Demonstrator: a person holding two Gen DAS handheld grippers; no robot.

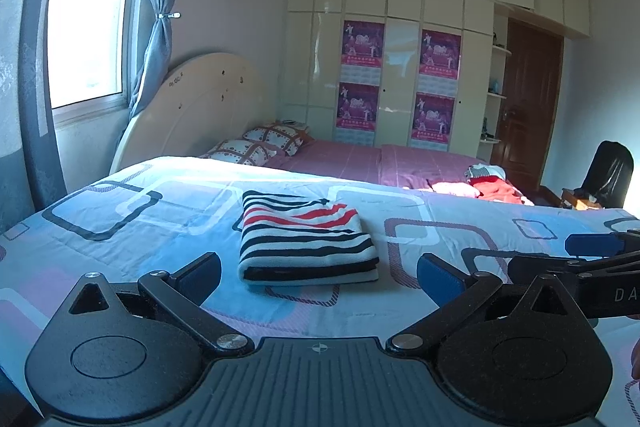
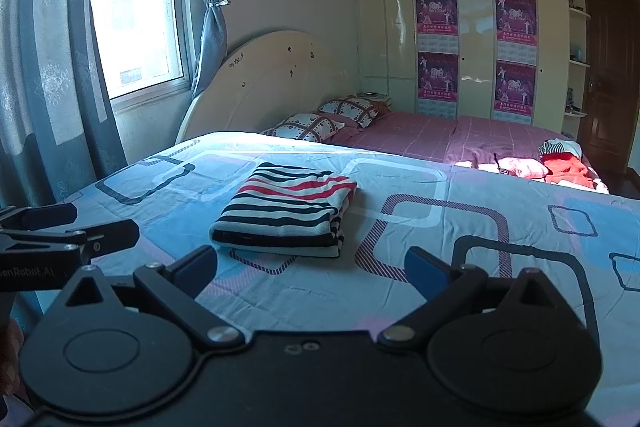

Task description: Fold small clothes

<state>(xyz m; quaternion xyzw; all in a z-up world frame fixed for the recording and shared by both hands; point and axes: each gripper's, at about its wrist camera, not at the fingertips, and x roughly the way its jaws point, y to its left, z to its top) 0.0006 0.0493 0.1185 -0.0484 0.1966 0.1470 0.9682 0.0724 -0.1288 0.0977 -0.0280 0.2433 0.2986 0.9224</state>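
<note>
A folded striped garment (image 1: pixel 306 241), white with black and red stripes, lies flat on the blue patterned bedspread (image 1: pixel 140 211). It also shows in the right wrist view (image 2: pixel 286 213). My left gripper (image 1: pixel 319 279) is open and empty, held just in front of the garment's near edge. My right gripper (image 2: pixel 311 273) is open and empty, a little nearer than the garment and to its right. The right gripper's fingers (image 1: pixel 592 245) show at the right edge of the left wrist view. The left gripper's fingers (image 2: pixel 96 237) show at the left edge of the right wrist view.
A pile of red, pink and striped clothes (image 2: pixel 560 163) lies on the pink bed (image 2: pixel 440 135) behind. Two pillows (image 2: pixel 332 119) sit by the headboard. A black chair (image 1: pixel 608 175) stands at far right. A window with blue curtains (image 2: pixel 208 7) is at left.
</note>
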